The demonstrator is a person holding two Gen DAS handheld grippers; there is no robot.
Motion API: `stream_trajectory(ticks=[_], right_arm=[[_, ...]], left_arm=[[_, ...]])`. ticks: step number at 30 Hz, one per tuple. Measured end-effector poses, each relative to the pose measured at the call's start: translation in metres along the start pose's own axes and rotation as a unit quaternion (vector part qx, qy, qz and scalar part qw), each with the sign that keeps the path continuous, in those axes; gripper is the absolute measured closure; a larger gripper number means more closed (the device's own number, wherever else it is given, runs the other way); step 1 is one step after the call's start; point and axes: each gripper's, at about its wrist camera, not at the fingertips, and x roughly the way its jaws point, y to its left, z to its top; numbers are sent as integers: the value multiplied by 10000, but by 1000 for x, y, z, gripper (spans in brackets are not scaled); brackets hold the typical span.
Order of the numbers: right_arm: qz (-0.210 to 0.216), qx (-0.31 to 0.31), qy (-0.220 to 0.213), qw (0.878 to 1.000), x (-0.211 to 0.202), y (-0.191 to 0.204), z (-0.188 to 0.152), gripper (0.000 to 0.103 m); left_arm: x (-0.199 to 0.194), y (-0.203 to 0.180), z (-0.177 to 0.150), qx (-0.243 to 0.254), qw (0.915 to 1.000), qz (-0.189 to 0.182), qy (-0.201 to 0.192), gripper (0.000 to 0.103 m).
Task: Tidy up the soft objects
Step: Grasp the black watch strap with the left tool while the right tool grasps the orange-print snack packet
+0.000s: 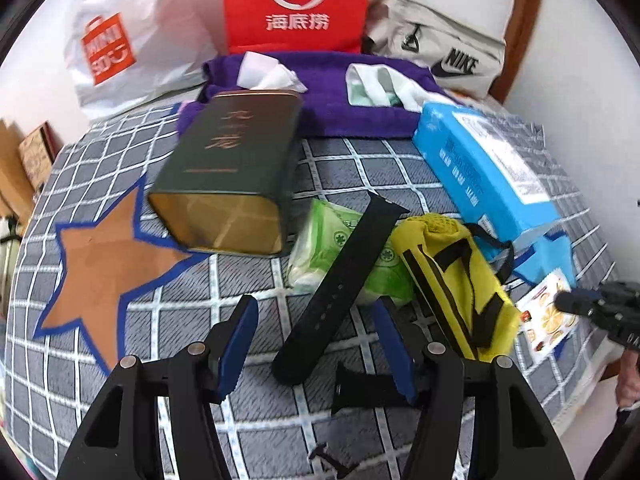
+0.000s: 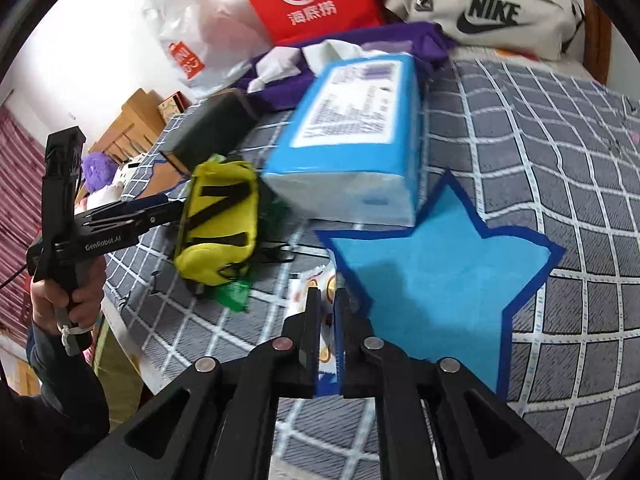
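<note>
Left tool (image 1: 316, 344) spread wide, empty, astride black watch strap (image 1: 340, 292) at lower centre: light, floppy, pinch mid-length. Right tool (image 2: 329, 304) nearly closed over snack sachet (image 2: 320, 292); actual grip unclear.

A home bedroom: checked bedspread (image 1: 248, 292), wooden headboard (image 1: 524, 20), curtains (image 2: 16, 184).

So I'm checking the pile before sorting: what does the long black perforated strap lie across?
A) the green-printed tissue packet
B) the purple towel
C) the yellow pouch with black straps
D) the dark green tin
A: in the left wrist view the long black perforated strap runs diagonally over the green-printed tissue packet, beside the yellow pouch with black straps.
</note>
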Motion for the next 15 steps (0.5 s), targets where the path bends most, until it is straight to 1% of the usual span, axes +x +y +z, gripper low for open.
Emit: stream_trajectory(ticks=[2,3,4,5,6,7,8,10,11,12,15], right_arm=[[-159,-9,6,9999,2,-4,-2,87],[-258,-52,13,9997,3,-5,-2,87],[-348,-96,13,9993,3,-4,-3,84],[-361,-111,6,9993,2,-3,-4,72],[-360,-119,-16,9993,1,-2,-5,55],[-353,-122,-61,9993,-1,0,-6,48],[-315,-144,-126,9993,-2,3,-7,41],[-247,-165,-162,9994,-3,9,-8,38],[-255,-169,-175,9994,-2,13,-9,35],[-303,-194,-177,9992,1,17,-10,33],[-612,-347,-81,9975,14,28,-11,32]], left_arm=[[8,-4,3,112,9999,39,46,45],[11,-5,4,146,9999,27,83,45],[13,-6,4,162,9998,26,93,45],[14,-7,4,174,9998,-5,76,50],[15,-7,4,161,9998,-67,68,56],[16,-7,4,128,9998,-150,92,68],[16,-7,4,82,9997,-200,117,73],[16,-8,1,107,9996,-214,116,79],[14,-8,-1,114,9997,-186,106,79],[12,-8,-3,105,9998,-170,93,79],[3,-2,-8,3,9998,-206,53,79]])
